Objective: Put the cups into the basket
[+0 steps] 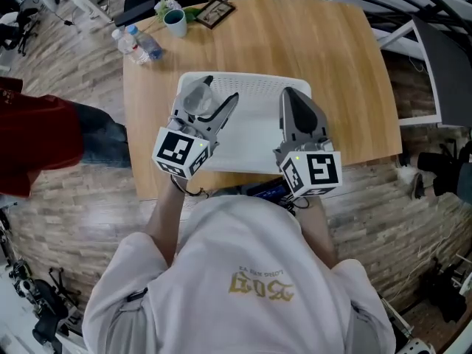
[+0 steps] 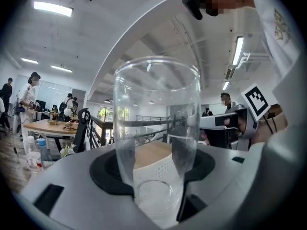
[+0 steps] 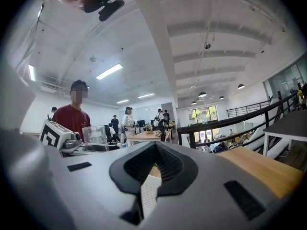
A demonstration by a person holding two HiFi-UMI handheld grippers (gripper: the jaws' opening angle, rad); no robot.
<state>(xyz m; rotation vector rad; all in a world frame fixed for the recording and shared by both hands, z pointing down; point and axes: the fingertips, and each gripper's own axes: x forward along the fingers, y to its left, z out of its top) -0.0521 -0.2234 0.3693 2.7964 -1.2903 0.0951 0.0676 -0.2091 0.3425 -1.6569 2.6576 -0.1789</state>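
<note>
Jaws of left gripper (image 2: 156,176) clasp a clear, empty cup (image 2: 156,104).

Open-plan office or lab hall.
I see a high white ceiling with strip lights (image 2: 53,8), people (image 3: 128,121) standing by distant desks (image 3: 144,137), a black railing (image 3: 249,110) and wood flooring (image 1: 81,205).

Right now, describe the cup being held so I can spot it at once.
On the wooden table lies a white basket; over its left side hangs the left claw, shut on a cup. It is clear, empty glass, unlike the teal mug at the table's far edge.
</note>
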